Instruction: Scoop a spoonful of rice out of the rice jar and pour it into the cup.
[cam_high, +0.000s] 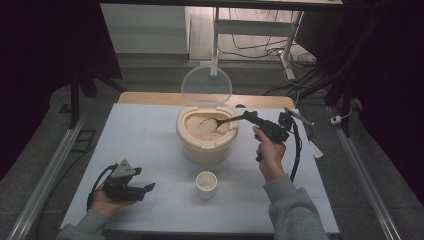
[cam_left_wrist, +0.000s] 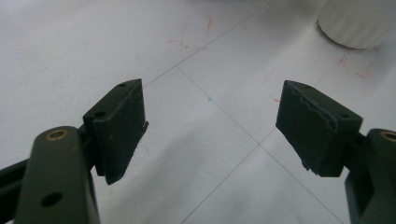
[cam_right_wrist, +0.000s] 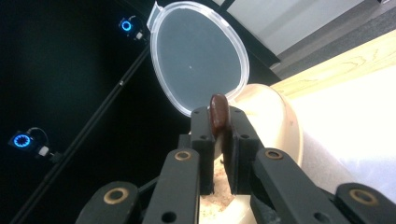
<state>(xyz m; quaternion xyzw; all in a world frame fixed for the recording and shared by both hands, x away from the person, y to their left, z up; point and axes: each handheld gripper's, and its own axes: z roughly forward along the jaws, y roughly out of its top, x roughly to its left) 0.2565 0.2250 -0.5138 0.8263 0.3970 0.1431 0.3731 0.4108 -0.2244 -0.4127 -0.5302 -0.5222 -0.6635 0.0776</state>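
While the right gripper clamps its fingers on a wooden spoon, whose bowl digs into the grain beyond them, scooping seems underway; next, lift level toward the cup. Left gripper rests wide, empty.

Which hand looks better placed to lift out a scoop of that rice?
The right. Its gripper already clamps the brown spoon, whose bowl sits in the rice container. The left gripper rests open on the table, away from it.
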